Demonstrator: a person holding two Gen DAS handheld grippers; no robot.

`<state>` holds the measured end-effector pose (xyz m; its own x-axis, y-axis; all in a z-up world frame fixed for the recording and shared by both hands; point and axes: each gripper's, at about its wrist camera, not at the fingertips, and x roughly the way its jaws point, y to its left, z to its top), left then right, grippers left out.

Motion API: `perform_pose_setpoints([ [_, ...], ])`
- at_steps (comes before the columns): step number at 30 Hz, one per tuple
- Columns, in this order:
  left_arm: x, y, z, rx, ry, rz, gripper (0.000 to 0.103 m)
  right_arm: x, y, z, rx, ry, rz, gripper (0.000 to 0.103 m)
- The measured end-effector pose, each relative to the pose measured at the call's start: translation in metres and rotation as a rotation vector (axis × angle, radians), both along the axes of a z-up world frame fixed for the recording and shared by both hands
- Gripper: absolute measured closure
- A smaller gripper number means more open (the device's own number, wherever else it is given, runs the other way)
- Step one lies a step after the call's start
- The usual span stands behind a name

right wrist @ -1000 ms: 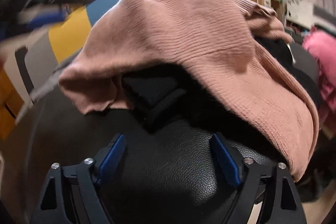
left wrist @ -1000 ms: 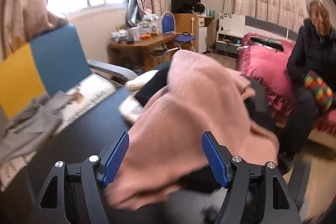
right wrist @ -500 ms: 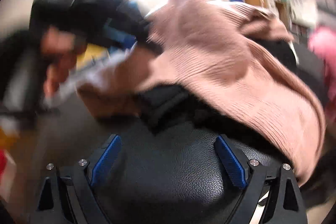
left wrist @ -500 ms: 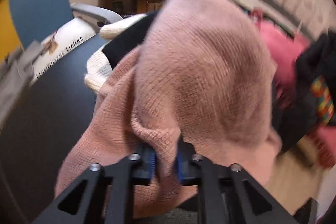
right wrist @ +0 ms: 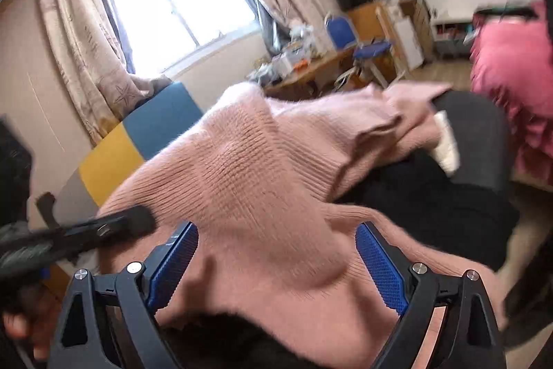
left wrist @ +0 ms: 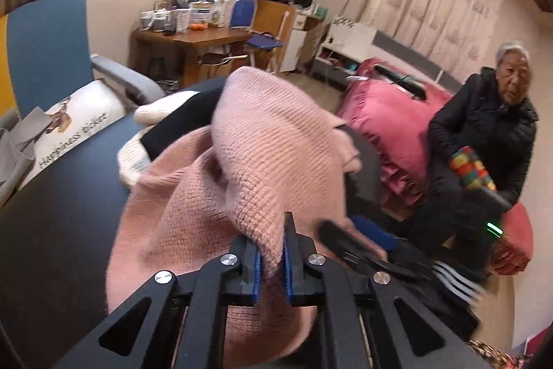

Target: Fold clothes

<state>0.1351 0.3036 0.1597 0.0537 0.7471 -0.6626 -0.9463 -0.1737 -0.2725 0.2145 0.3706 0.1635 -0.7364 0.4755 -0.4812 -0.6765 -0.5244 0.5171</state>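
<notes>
Two tongs work one pink sweater (left wrist: 242, 161), heaped on the dark tabletop (left wrist: 69, 213) over black clothes. At nine o'clock, my left tongs (left wrist: 271, 265) are pinched tight on a ridge of its knit, having just closed. Toward three o'clock, my right tongs (right wrist: 276, 265) gape wide, sweater between them, unpinched. I'd grip a matching edge before lifting, keeping tension even.

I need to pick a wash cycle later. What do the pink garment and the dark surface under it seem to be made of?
Pink sweater: looks like soft knitted yarn, matte and slightly fuzzy, with ribbed rows visible; the fibre itself cannot be told. Dark surface: smooth with a faint sheen, possibly leather or vinyl.
</notes>
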Motion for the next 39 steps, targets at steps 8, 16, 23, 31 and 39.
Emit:
perform_pose_setpoints([
  [8,0.007,0.006,0.004,0.050,-0.044,-0.061,0.095,0.072,0.024,-0.032,-0.160,0.140,0.204,0.064],
  [16,0.050,-0.017,0.079,0.281,0.023,-0.188,0.095,0.081,-0.013,0.042,0.029,0.243,0.195,0.089],
  [23,0.055,-0.055,0.158,0.488,0.006,-0.216,0.095,0.104,-0.039,0.120,0.204,0.369,0.213,0.089],
  [31,0.036,-0.151,0.218,0.655,0.059,-0.113,0.094,0.070,-0.106,0.178,0.324,0.478,0.384,0.089],
  [39,0.001,-0.285,0.195,0.634,0.174,0.189,0.094,-0.028,-0.199,0.165,0.289,0.487,0.703,0.089],
])
